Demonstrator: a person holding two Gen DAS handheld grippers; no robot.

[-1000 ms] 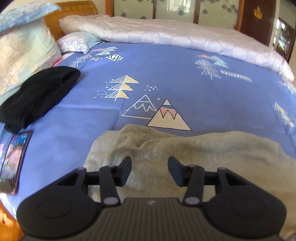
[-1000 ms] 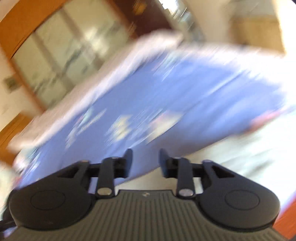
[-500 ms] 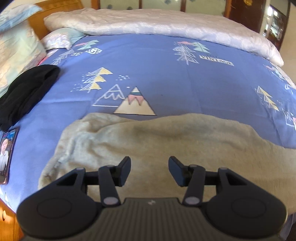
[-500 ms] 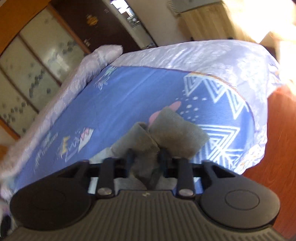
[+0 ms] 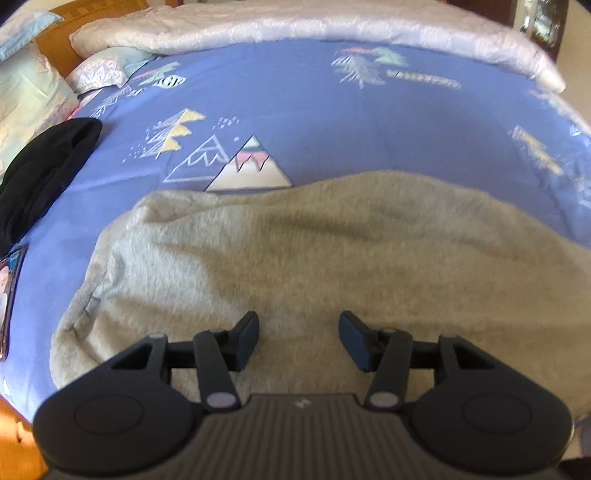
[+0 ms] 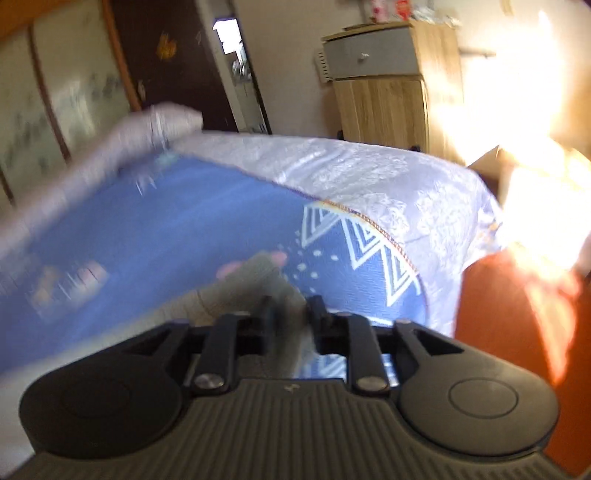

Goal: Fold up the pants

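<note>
Two grippers in play, both over the bed. On writing first: the blue duvet (image 5: 332,122) has some printed lettering near the tree drawings, one bit at the top left and one strip by the far trees, but it's too smeared for me to read. No brand marks I can make out anywhere, just a tiny logo on each gripper body that's too small to tell.

From the left wrist view, the grey pants (image 5: 314,266) are spread across the near side of the duvet, fuzzy fabric, waistband edge curling at the left. My left gripper (image 5: 298,341) hangs over them with the jaws apart and opening a little more, nothing pinched between them, just pants fabric showing underneath in the gap.

The right wrist view is blurry. My right gripper (image 6: 291,314) is at what looks like the leg end of the pants (image 6: 258,273), near the bed's foot corner. Its jaws are opening, and grey fabric sits in the gap between them, though I can't tell whether the pads are touching it.

Other stuff around: a black garment (image 5: 44,166) bunched at the left of the bed, well clear of the pants, a phone or photo card (image 5: 9,291) at the left edge, pillows (image 5: 29,92) by the wooden headboard, and a pale quilt (image 5: 295,26) rolled along the far side. Right view also shows a wooden cabinet (image 6: 391,88) and an orange floor (image 6: 517,332).
</note>
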